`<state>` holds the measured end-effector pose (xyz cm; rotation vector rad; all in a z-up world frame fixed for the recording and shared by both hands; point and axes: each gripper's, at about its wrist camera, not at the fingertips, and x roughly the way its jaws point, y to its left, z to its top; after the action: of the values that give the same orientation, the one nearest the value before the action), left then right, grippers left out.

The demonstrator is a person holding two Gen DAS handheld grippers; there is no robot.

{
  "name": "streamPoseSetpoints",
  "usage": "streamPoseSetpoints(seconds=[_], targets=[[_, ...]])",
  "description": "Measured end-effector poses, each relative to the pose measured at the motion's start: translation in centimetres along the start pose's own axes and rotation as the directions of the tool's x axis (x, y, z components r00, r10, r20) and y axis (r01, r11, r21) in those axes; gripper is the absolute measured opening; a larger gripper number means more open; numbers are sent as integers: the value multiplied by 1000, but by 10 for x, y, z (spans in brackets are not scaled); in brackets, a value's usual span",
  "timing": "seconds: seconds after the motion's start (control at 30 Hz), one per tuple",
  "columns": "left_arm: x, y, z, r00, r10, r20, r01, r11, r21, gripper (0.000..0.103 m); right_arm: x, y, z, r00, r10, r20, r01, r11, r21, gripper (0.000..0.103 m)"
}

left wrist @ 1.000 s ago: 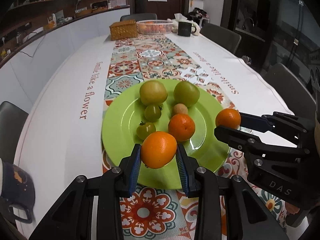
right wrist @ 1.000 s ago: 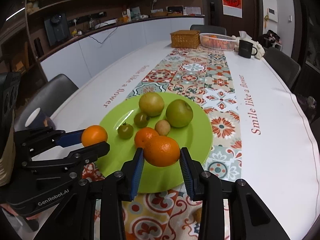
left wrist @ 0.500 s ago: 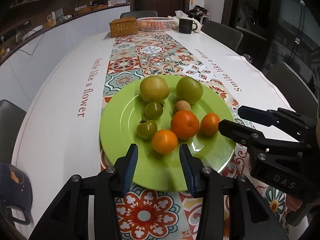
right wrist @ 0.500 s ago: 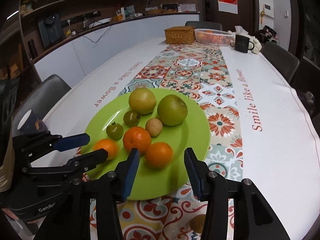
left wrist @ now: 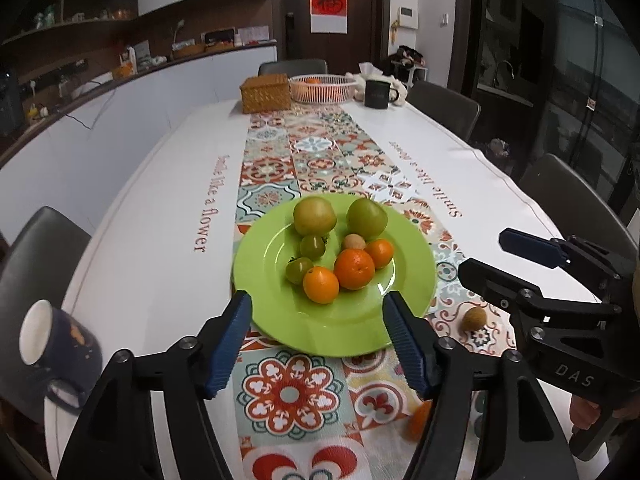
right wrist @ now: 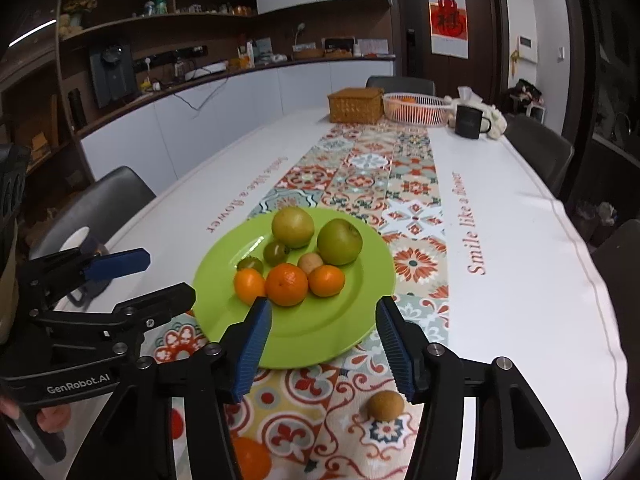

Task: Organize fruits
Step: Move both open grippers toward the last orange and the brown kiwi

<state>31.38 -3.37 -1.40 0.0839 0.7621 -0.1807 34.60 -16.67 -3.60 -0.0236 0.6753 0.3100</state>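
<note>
Now both claws are wide open w/ nothing in them, and they have pulled back from the fruit since a sec ago.

Far left, a dark blue mug (left wrist: 60, 352) lies tipped on the white table (left wrist: 152, 216). Next, the left gripper (left wrist: 316, 340) hangs above the near rim of the green plate (left wrist: 344, 332); it held an orange 1 s ago, and that orange (left wrist: 321, 285) now sits on the plate. Right beside it is the bigger mandarin (left wrist: 354, 269), touching it, then the smaller orange (left wrist: 379, 253) that the right claw let go. Behind them: 2 small green tomatoes (left wrist: 299, 270), a little brown fruit (left wrist: 354, 242), and 2 big green apples (left wrist: 314, 216).

Right of the plate, a brown longan (left wrist: 474, 319) rests on the patterned runner (left wrist: 292, 396), just beside the right gripper (right wrist: 324, 340). One more orange (right wrist: 250, 458) lies on the runner, near the bottom, part hidden by the claw.
</note>
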Motion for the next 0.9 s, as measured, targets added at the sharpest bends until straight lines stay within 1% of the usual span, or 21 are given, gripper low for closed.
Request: streamPoseSetpoints(seconds=[0.1,0.2,0.27,0.33,0.4,0.57,0.8,0.9], targets=[[-16,-4,-1,1000,8,22,-8,1000,1,73,-17,1,1,1000,-9,29,9,1000,-6,62],[-30,-7,-4,999,-1,40,1,1000,1,77,-32,2,-1,999,-10,48,10,1000,-14,66],[-40,-10,-7,999,10,54,-10,1000,2,81,-40,3,-3,998,-18,58,19,1000,-18,67],[-49,-13,-10,998,18,62,-18,1000,1,82,-48,3,-6,997,-24,68,25,999,-21,70],[-55,-16,-13,998,22,65,-23,1000,3,85,-57,3,-9,996,-29,83,31,999,-19,72],[-71,-26,-22,996,40,76,-41,999,11,89,-79,1,-17,992,-34,120,36,999,-11,79],[-87,-39,-39,994,63,91,-65,998,24,91,-98,-5,-30,989,-55,135,56,998,-9,84],[-90,-46,-44,993,70,98,-75,996,43,91,-106,-8,-35,988,-67,141,70,997,-18,84]])
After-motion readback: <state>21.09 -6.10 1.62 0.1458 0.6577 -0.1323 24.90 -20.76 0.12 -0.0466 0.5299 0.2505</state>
